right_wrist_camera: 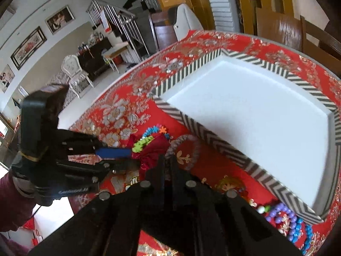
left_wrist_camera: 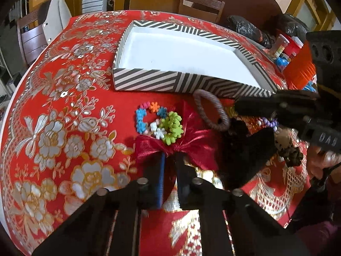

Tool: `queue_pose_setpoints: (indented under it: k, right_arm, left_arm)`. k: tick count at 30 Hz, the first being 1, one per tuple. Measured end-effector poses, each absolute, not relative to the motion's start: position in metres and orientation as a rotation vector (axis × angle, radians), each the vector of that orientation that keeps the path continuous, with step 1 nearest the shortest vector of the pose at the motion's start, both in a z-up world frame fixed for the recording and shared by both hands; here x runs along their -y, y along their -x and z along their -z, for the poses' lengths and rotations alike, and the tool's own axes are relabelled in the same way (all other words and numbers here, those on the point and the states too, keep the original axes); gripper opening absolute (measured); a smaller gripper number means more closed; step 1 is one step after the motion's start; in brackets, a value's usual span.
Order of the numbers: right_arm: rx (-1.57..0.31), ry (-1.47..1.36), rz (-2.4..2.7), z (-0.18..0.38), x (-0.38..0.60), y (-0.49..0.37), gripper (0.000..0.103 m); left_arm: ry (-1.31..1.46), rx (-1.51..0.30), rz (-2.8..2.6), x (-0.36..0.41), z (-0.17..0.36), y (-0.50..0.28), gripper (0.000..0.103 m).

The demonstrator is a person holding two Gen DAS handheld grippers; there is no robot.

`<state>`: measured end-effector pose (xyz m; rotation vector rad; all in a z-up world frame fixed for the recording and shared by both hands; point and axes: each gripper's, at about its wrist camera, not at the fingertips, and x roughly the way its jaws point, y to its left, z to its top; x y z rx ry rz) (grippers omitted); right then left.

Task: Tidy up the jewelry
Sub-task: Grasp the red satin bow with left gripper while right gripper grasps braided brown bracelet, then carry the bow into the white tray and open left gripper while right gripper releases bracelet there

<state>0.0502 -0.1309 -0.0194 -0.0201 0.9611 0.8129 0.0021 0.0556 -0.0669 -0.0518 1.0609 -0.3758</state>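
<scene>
A striped black-and-white box [left_wrist_camera: 149, 81] with a white inside stands open on the red tablecloth; it also shows in the right wrist view [right_wrist_camera: 223, 145]. In front of it lie a red ribbon bow [left_wrist_camera: 181, 147], a colourful flower-bead bracelet [left_wrist_camera: 158, 123] and a grey rope bangle [left_wrist_camera: 211, 111]. My left gripper [left_wrist_camera: 170, 160] has its fingers narrowly apart around the bow's knot. My right gripper [right_wrist_camera: 167, 162] is nearly shut just behind the bangle [right_wrist_camera: 183, 149] and beside the bow [right_wrist_camera: 153, 151]; it also shows in the left wrist view [left_wrist_camera: 245, 106]. Purple and blue bead bracelets [right_wrist_camera: 294, 224] lie at the right.
A dark furry item [left_wrist_camera: 245, 157] and a brown beaded piece [left_wrist_camera: 289, 151] lie right of the bow. An orange comb-like object [left_wrist_camera: 300, 66], jars and black bags crowd the table's far right. Wooden chairs [left_wrist_camera: 200, 4] stand behind the table.
</scene>
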Motion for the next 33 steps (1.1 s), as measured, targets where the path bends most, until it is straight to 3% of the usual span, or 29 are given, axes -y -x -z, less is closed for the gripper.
queue_pose_setpoints:
  k: [12, 14, 16, 22, 25, 27, 28, 29, 30, 33]
  right_arm:
    - [-0.946, 0.028, -0.812, 0.009, 0.138, -0.040, 0.006]
    - [-0.970, 0.050, -0.813, 0.014, 0.128, -0.042, 0.031]
    - [-0.970, 0.078, -0.817, 0.021, 0.116, -0.044, 0.044]
    - [-1.072, 0.240, -0.829, 0.050, 0.077, -0.051, 0.044]
    - [-1.080, 0.312, -0.800, 0.059, 0.063, -0.052, 0.038]
    - [-1.054, 0.348, -0.797, 0.062, 0.058, -0.050, 0.028]
    - [-1.056, 0.366, -0.789, 0.064, 0.057, -0.050, 0.014]
    - [-1.041, 0.383, -0.769, 0.064, 0.057, -0.050, 0.008]
    - [-1.045, 0.373, -0.766, 0.064, 0.058, -0.051, 0.008]
    - [-1.022, 0.283, -0.774, 0.056, 0.071, -0.053, 0.008]
  left_arm:
    - [0.115, -1.036, 0.313, -0.079, 0.050, 0.033, 0.014]
    - [0.131, -1.040, 0.311, -0.081, 0.050, 0.040, 0.014]
    - [0.133, -1.047, 0.296, -0.083, 0.051, 0.044, 0.014]
    - [0.125, -1.070, 0.244, -0.095, 0.054, 0.057, 0.014]
    - [0.081, -1.065, 0.236, -0.093, 0.055, 0.061, 0.014]
    - [0.081, -1.051, 0.257, -0.091, 0.053, 0.062, 0.024]
    - [0.086, -1.046, 0.268, -0.091, 0.052, 0.062, 0.029]
    - [0.086, -1.038, 0.274, -0.090, 0.050, 0.062, 0.038]
    - [0.080, -1.022, 0.280, -0.089, 0.046, 0.063, 0.047]
    - [0.047, -0.996, 0.319, -0.084, 0.039, 0.064, 0.061]
